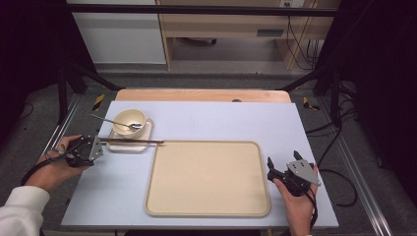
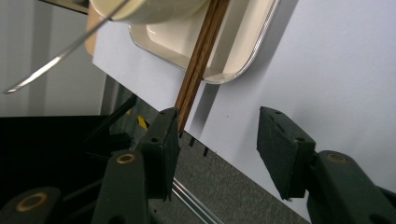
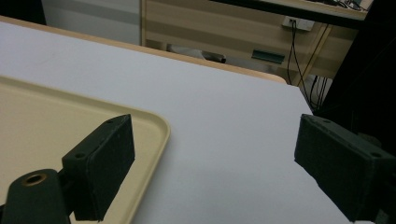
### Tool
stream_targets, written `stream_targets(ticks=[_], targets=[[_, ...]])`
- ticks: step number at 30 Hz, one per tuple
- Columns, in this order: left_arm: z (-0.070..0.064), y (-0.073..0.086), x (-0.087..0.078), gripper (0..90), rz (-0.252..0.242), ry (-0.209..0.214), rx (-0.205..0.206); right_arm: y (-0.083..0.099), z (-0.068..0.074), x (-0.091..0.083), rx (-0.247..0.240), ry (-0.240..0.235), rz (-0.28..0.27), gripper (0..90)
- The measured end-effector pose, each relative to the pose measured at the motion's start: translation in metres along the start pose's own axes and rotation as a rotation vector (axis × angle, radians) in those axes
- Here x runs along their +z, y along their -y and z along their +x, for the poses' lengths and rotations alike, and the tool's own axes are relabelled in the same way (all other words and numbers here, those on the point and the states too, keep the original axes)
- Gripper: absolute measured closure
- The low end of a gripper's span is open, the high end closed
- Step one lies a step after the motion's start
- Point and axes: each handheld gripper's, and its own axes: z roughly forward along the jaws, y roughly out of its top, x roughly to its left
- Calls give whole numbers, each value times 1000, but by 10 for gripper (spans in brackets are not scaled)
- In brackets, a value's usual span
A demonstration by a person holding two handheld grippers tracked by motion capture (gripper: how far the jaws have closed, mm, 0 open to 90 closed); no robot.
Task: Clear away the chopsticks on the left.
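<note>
A pair of brown chopsticks (image 1: 133, 141) lies across the front of a small cream tray (image 1: 129, 146) at the table's left. On that tray stands a cream bowl (image 1: 129, 120) with a metal spoon (image 1: 115, 121) resting in it. My left gripper (image 1: 98, 146) is at the chopsticks' left end. In the left gripper view it (image 2: 219, 126) stands open, and the near end of the chopsticks (image 2: 201, 60) touches the tip of one jaw. My right gripper (image 1: 282, 158) stands open just right of the large beige tray (image 1: 206, 206), with nothing between its jaws (image 3: 215, 140).
The large beige tray (image 3: 46, 121) holds nothing and takes up the table's middle. The bowl (image 2: 144, 9) and spoon handle (image 2: 56, 60) hang over the table's left edge side. A wooden desk and cables stand beyond the far edge.
</note>
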Motion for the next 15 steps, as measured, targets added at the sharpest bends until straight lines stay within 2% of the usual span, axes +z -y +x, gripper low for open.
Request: stream_targets(ticks=[1,4,11,15], targets=[[6,2,12,495,40,19,31,0,1,0,2,-3,-1,126],[9,2,18,521,49,29,42,0,0,0,-4,-2,1,128],[19,-2,28,582,31,43,51,1,0,2,-4,3,9,132],[23,-6,32,621,33,58,78,1,1,2,-8,1,11,133]])
